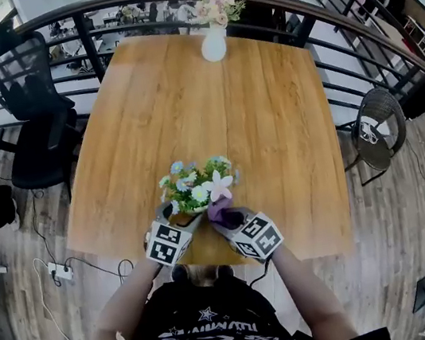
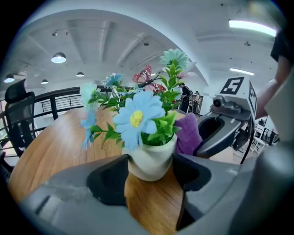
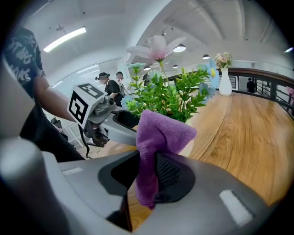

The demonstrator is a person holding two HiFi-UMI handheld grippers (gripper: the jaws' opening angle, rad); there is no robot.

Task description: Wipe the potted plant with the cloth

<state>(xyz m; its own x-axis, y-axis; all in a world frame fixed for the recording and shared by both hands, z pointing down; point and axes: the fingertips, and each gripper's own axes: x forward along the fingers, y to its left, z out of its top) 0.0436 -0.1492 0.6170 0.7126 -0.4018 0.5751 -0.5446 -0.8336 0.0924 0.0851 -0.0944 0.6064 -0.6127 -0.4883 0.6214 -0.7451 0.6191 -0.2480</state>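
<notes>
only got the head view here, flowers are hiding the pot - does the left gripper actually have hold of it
observer: yes. The left gripper view shows the white pot between the fingers of the left gripper, one against each side.
operator: and the cloth, is it really clamped
observer: the right gripper view shows the right gripper shut on the purple cloth, its bunched top sticking up past the fingers.
operator: is it on the plant
observer: in the left gripper view the cloth appears to rest against the pot's rim, beside the green leaves.
</notes>
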